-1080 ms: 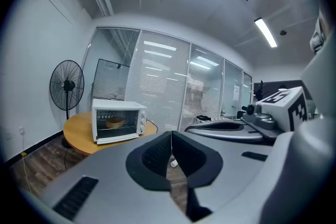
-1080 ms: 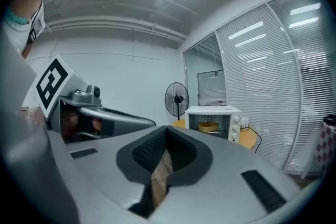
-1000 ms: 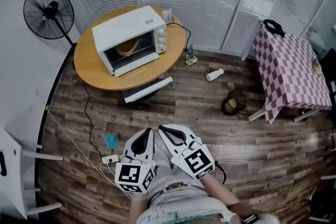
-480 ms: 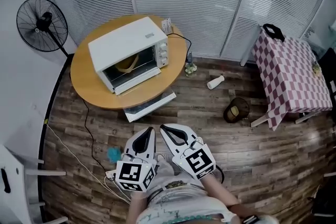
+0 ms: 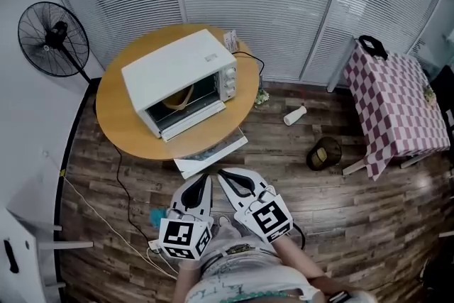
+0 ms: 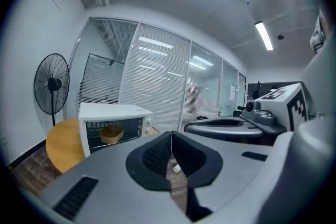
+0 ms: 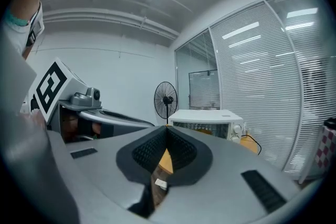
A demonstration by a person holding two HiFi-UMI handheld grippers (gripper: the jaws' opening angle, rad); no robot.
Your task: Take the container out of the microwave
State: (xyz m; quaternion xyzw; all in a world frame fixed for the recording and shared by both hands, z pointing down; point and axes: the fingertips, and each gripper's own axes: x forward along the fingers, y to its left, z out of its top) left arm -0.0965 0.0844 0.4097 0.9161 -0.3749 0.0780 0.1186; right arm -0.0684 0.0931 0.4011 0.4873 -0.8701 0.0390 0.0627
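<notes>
A white microwave (image 5: 179,79) stands on a round wooden table (image 5: 128,125), its glass door closed. Behind the glass sits a tan container (image 5: 176,98), which also shows in the left gripper view as the container (image 6: 111,135) inside the microwave (image 6: 113,124). My left gripper (image 5: 200,182) and right gripper (image 5: 224,176) are held low, side by side, close to the person's body and well short of the table. Both are shut with nothing between the jaws. The right gripper view shows the microwave (image 7: 207,123) beyond its shut tips (image 7: 167,130).
A black standing fan (image 5: 50,41) is left of the table. A white flat panel (image 5: 211,152) lies under the table's near edge. A power strip and cable (image 5: 157,244) lie on the floor by my left gripper. A checkered-cloth table (image 5: 394,101) stands right; a white cup (image 5: 294,114) and a dark basket (image 5: 323,152) are on the floor.
The view has moved forward toward the round table, so the microwave and table sit closer and more central. Both grippers keep the same shut pose near the body.
</notes>
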